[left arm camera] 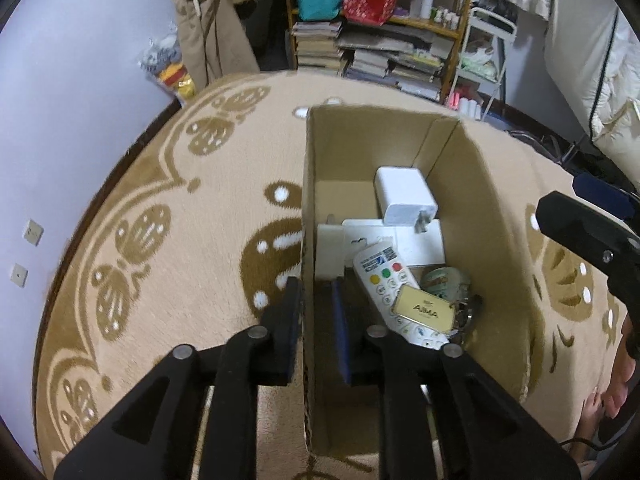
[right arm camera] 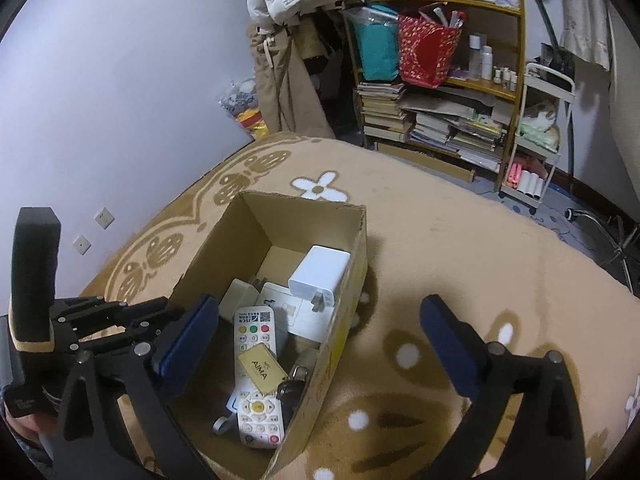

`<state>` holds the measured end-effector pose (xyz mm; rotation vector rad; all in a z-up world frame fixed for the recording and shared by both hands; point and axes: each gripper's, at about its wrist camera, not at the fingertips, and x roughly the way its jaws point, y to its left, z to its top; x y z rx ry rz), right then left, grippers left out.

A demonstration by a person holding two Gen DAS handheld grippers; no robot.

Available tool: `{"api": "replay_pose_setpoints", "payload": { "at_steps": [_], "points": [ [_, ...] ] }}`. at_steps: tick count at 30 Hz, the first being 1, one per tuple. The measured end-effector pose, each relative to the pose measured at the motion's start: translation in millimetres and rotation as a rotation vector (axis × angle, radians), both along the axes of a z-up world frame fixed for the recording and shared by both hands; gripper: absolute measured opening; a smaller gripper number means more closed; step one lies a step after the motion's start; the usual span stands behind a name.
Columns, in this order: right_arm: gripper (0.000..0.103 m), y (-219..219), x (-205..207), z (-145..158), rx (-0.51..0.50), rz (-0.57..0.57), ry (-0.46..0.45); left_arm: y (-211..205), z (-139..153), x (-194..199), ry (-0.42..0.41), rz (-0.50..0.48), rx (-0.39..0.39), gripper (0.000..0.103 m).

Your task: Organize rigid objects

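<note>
The left gripper [left arm camera: 316,320] straddles the cardboard box [left arm camera: 476,216] wall with narrow, parted jaws; the right gripper [right arm camera: 320,344], lower frame, gapes wide and empty.

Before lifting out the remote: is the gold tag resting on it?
Touching. The right wrist view shows the gold tag lying flat across the remote, with no gap between them.

A lived-in room of a home, probably a bedroom, is showing here; a tan blanket [right arm camera: 460,240] with brown and white flower patterns is spreading over a wide soft surface; a wooden shelf [right arm camera: 516,80] is holding stacked books [right arm camera: 384,108], gift bags and small bottles; coats [right arm camera: 280,92] are hanging against the pale wall [right arm camera: 120,80].
</note>
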<state>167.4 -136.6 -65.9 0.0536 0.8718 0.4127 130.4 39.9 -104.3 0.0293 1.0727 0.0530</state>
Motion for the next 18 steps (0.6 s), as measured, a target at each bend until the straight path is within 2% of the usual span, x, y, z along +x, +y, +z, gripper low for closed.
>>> {"api": "replay_pose_setpoints", "payload": {
  "at_steps": [3, 5, 11, 13, 18],
  "points": [
    [0.103, -4.5, -14.1, 10.4, -0.02, -0.013, -0.032, -3.6, 12.7, -8.6, -0.042, -0.016, 0.025, 0.033],
    [0.103, -7.9, -23.3, 15.7, -0.027, -0.02, -0.049, -5.1, 21.5, -16.5, -0.076, -0.024, 0.039, 0.056],
    [0.103, -21.6, -54.2, 37.8, -0.02, -0.039, -0.114, -10.8, 51.0, -43.5, -0.202, -0.056, 0.066, 0.088],
    [0.103, -24.1, -64.6, 44.2, -0.03, -0.039, -0.138, -12.8, 58.9, -51.7, -0.237, -0.066, 0.075, 0.092],
    [0.103, -38.5, -94.0, 61.6, -0.044, -0.063, -0.201, -17.5, 79.2, -76.8, -0.326, -0.072, 0.118, 0.096]
  ]
}}
